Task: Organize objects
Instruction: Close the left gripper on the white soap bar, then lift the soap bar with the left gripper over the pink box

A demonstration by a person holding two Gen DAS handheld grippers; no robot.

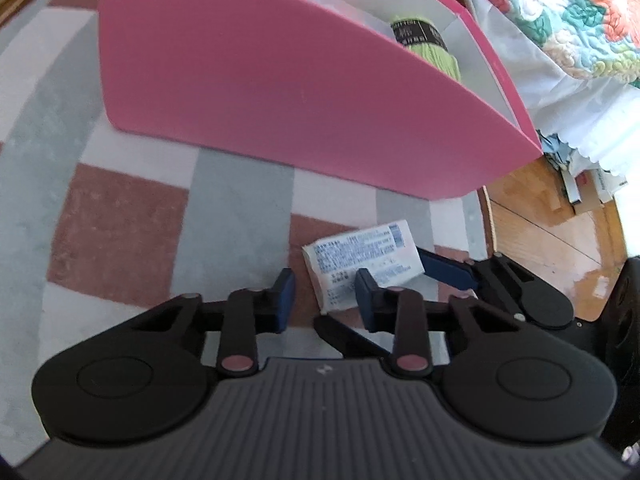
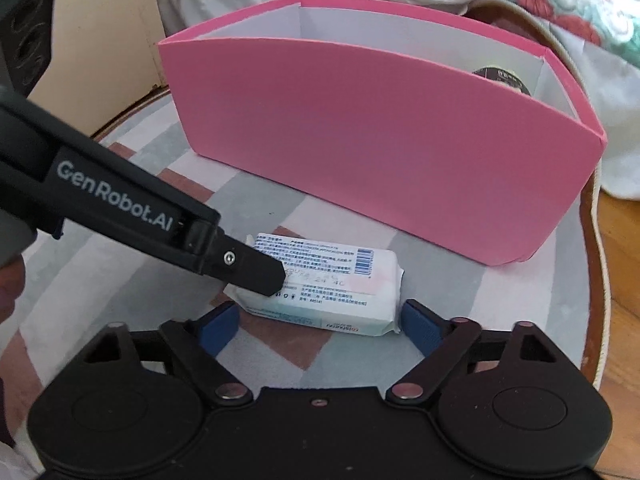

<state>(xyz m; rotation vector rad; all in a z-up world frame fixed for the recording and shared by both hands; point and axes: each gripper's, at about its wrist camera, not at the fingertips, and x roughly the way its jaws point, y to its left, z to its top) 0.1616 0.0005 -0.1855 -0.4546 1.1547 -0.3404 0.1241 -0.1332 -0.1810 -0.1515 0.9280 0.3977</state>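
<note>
On checkered rug (image 2: 120, 256), before pink box (image 2: 360, 152): white packet (image 2: 340, 280) between wide right tool (image 2: 320, 320); left tool (image 1: 325, 296) parted, overlapping packet.

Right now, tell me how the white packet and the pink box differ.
The white packet lies flat on the rug; the pink box stands upright behind it. The packet is small, sealed and covered in printed text with a barcode; the box is far larger, plain-walled and open-topped, holding a green yarn skein. The packet sits between the right gripper fingers; nothing grips the box. Both rest on the same rug.
</note>
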